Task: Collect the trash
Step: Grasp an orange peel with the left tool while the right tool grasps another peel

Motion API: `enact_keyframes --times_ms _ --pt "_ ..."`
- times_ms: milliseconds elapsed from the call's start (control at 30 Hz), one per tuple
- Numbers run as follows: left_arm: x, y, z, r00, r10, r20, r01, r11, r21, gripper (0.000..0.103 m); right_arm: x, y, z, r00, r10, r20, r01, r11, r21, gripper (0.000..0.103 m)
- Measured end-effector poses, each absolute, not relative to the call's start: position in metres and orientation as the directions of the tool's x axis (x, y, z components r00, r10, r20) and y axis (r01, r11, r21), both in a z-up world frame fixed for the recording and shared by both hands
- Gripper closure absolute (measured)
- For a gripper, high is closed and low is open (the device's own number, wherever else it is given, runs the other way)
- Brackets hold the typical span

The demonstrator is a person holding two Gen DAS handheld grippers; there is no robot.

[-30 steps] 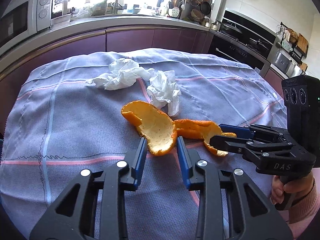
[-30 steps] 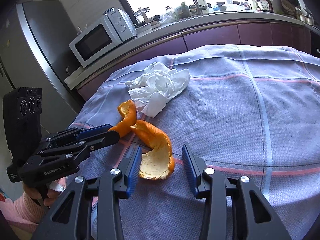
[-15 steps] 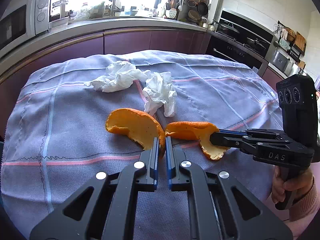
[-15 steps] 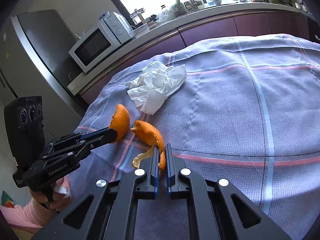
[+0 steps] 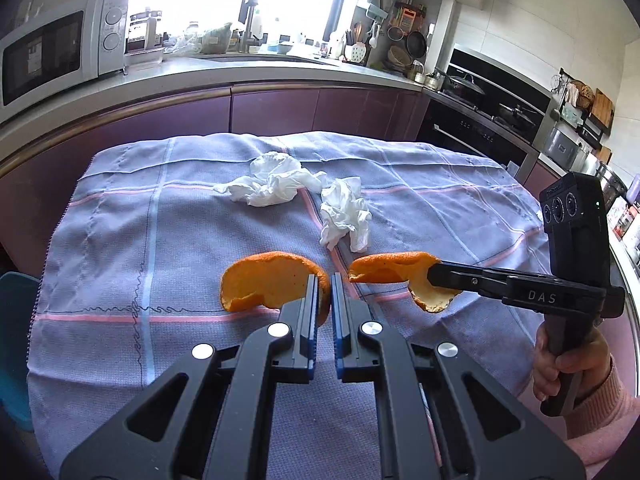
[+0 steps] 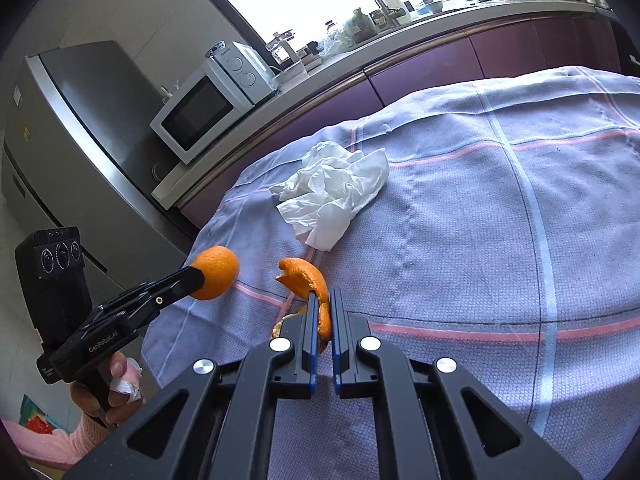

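My left gripper (image 5: 325, 280) is shut on a large curved orange peel (image 5: 264, 286) and holds it above the lilac tablecloth (image 5: 120, 240). My right gripper (image 6: 322, 296) is shut on a second orange peel (image 6: 304, 276), also lifted. In the left wrist view the right gripper (image 5: 434, 278) shows at the right with its peel (image 5: 396, 272). In the right wrist view the left gripper (image 6: 198, 278) shows at the left with its peel (image 6: 216, 266). Two crumpled white tissues (image 5: 272, 184) (image 5: 344, 216) lie on the cloth behind the peels.
A purple kitchen counter (image 5: 200, 76) with a microwave (image 5: 56, 52) runs behind the table. A steel fridge (image 6: 80, 128) stands at the left. A teal object (image 5: 16, 340) sits beside the table's left edge.
Both grippers closed on an orange peel each, then lifted the peels off the cloth and apart from each other.
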State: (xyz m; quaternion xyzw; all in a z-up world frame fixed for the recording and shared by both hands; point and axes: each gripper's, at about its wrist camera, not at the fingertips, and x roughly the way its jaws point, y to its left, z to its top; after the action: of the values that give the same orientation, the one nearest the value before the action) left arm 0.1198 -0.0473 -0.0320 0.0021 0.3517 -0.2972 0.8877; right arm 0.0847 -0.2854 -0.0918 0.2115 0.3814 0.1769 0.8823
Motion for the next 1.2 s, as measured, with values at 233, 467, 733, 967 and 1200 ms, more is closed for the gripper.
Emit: enact_keyframes --times_ms 233,467,733,967,1200 --pt "0.114 -0.026 -0.022 0.605 -0.516 -0.607 0.501 0.839 -0.213 0.096 0.089 -0.278 -0.086 0.645 0.501 -0.577 -0.177 0.833 0.525 0.098" --pt "0.108 -0.004 -0.014 0.633 -0.497 -0.593 0.463 0.857 -0.224 0.096 0.097 -0.259 -0.082 0.630 0.531 -0.567 -0.214 0.820 0.530 0.098" --pt "0.105 0.023 -0.010 0.666 -0.471 -0.579 0.414 0.878 -0.238 0.096 0.108 -0.237 -0.076 0.611 0.563 -0.556 -0.263 0.807 0.529 0.098" --pt "0.097 0.046 0.001 0.704 -0.443 -0.555 0.376 0.896 -0.237 0.096 0.117 -0.214 -0.071 0.588 0.589 -0.555 -0.303 0.796 0.524 0.098" --pt "0.089 0.073 0.012 0.742 -0.411 -0.529 0.332 0.912 -0.242 0.096 0.128 -0.188 -0.067 0.561 0.618 -0.552 -0.347 0.780 0.520 0.098"
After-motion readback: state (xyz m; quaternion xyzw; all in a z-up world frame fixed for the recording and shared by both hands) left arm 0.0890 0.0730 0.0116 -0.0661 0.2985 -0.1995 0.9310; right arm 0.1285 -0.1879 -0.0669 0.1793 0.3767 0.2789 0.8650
